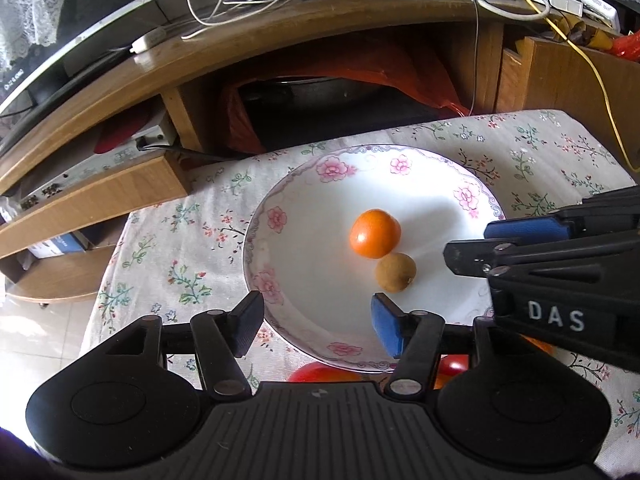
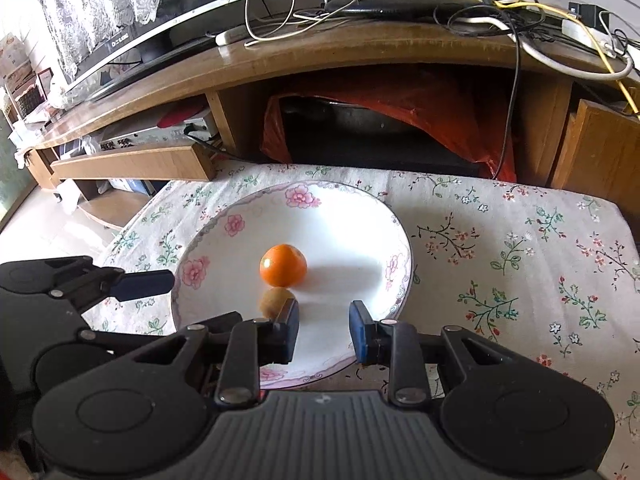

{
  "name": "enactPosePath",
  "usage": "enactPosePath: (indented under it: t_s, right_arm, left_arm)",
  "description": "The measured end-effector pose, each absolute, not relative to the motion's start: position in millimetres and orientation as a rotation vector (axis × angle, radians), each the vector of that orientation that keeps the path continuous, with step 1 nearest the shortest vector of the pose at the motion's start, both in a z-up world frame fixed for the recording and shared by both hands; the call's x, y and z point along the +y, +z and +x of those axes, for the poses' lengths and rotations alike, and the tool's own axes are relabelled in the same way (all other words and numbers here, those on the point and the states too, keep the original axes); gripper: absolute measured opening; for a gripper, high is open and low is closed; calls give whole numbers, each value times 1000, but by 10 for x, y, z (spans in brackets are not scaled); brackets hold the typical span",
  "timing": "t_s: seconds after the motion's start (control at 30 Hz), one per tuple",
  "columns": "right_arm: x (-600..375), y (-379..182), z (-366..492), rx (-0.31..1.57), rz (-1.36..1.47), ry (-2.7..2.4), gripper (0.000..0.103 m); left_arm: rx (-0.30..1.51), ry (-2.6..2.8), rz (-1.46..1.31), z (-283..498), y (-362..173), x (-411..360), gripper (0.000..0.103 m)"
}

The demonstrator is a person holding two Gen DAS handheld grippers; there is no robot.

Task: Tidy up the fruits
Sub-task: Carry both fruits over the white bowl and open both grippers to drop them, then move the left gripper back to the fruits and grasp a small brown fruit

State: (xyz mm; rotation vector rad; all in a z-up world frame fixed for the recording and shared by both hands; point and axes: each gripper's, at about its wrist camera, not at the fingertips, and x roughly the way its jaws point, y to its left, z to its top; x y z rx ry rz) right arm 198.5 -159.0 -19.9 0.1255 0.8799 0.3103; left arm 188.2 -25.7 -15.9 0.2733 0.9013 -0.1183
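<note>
Two fruits on white floral-rimmed ceramic plate [image 1: 280, 200]: one round orange fruit [image 1: 375, 239], one small brown round fruit [image 1: 395, 272] touching its near side. Left gripper [image 1: 316, 322] jaws apart, empty, just near of brown fruit. Right gripper [image 2: 323, 330] jaws closed to narrow gap, nothing held. Likely release step: lift straight out, no nudging. At least two red fruits [image 1: 320, 374], partly hidden, at near rim.

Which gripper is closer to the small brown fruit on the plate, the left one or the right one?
Left, though not by much. The left gripper stands open just in front of the brown fruit, not touching. The right gripper, holding nothing, sits beside it over the plate.
</note>
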Motion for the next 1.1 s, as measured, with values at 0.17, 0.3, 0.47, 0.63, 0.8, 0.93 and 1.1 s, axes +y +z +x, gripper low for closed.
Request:
enactPosePath:
  t_s: [0.17, 0.3, 0.47, 0.63, 0.8, 0.93, 1.1]
  right_arm:
    - [-1614, -147, 1931, 875, 125, 302, 19]
    - [-1630, -74, 1865, 864, 122, 295, 19]
    - [-1609, 14, 1775, 852, 109, 301, 19]
    - [-1593, 62, 1691, 845, 102, 304, 20]
    - [-1582, 86, 1599, 848, 94, 306, 20]
    - [-1574, 106, 1532, 848, 89, 310, 20]
    - [-1560, 140, 1461, 843, 83, 317, 20]
  left_arm:
    - [886, -116, 268, 1843, -96, -250, 69]
    - [875, -114, 266, 1783, -47, -227, 70]
    - [867, -110, 263, 1711, -3, -187, 71]
    - [849, -113, 258, 1635, 75, -179, 72]
    - [839, -120, 262, 1551, 115, -189, 72]
    - [839, -124, 261, 1496, 119, -181, 72]
    - [841, -126, 255, 1429, 127, -160, 73]
